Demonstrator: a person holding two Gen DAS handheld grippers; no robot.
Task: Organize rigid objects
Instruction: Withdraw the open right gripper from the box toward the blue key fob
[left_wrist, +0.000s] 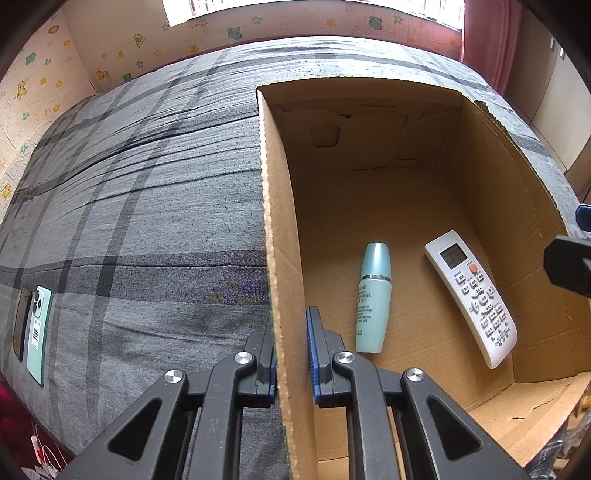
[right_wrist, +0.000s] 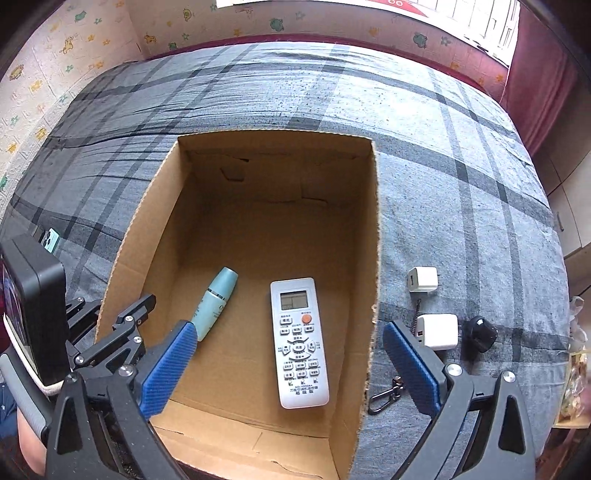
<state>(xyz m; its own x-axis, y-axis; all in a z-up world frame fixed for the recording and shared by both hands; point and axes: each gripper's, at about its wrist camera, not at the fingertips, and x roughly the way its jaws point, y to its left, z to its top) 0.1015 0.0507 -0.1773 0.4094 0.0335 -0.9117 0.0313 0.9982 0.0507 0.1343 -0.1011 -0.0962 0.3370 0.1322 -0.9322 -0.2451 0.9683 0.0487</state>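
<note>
- The left tongs (left_wrist: 291, 354) are pointed steeply down and are clamped on the left wall of the box (left_wrist: 284, 258), one pad on each side of the cardboard.
- The right tongs (right_wrist: 288, 365) are held steeply down above the box (right_wrist: 373, 258), spread wide with nothing between the pads.
- On the box floor a remote (right_wrist: 298, 341) and a teal bottle (right_wrist: 216, 302) are seen lying side by side, apart.
- Only in the left view, a green phone (left_wrist: 38, 332) is shown flat on the bed (left_wrist: 147, 184), well left of the box.
- Only in the right view, two white chargers (right_wrist: 423, 279) (right_wrist: 439, 331), a black plug (right_wrist: 480, 333) and a clip (right_wrist: 384, 397) are shown on the bed (right_wrist: 461, 184), right of the box.
</note>
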